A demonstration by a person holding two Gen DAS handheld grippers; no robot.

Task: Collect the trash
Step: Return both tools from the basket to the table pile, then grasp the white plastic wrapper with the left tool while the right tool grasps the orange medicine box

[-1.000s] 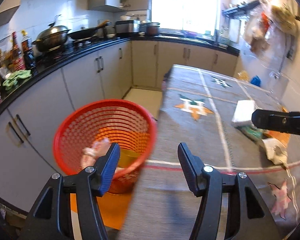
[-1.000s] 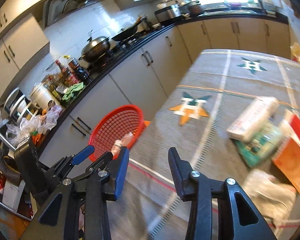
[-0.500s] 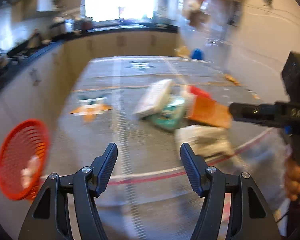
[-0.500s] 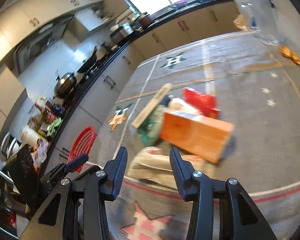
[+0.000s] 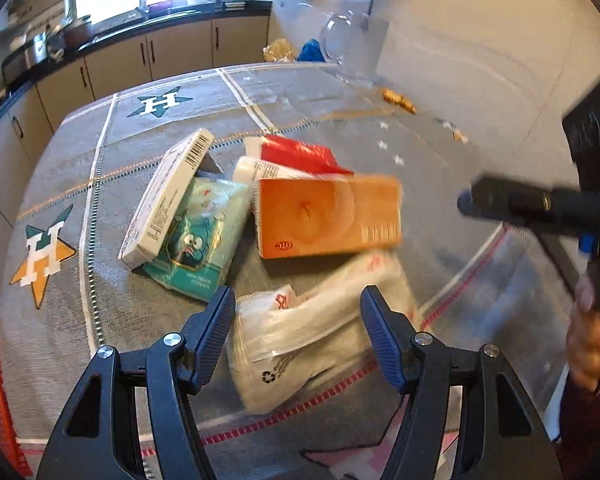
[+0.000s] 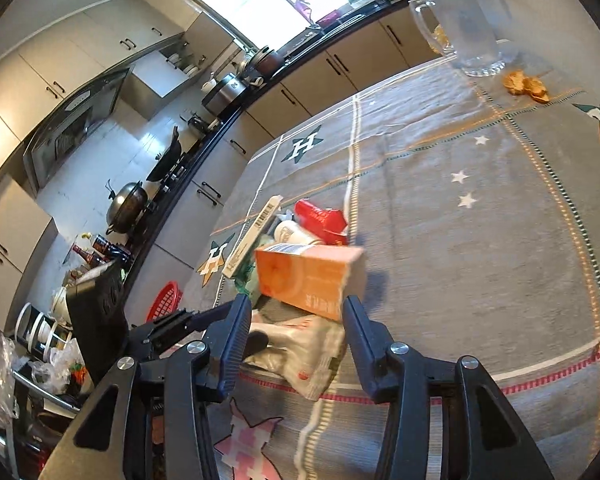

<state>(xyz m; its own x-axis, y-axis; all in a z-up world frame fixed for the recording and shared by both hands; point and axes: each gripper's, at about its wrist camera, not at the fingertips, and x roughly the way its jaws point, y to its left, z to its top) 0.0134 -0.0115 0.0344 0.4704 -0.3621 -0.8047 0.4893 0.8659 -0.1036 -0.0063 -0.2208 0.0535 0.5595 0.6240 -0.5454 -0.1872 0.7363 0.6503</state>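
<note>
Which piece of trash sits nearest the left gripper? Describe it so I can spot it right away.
On the grey table cloth with star emblems lies a small heap of packaging. At its near edge, just in front of the left gripper, lies a crumpled clear plastic bag. Unlike the orange box and teal pack behind it, it is see-through, soft, with red print and a recycling mark.

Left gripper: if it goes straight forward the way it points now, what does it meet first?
Most likely the crumpled white plastic bag, which lies framed between the open fingers of the left gripper. The orange box lies beyond it. How near the bag is cannot be judged.
</note>
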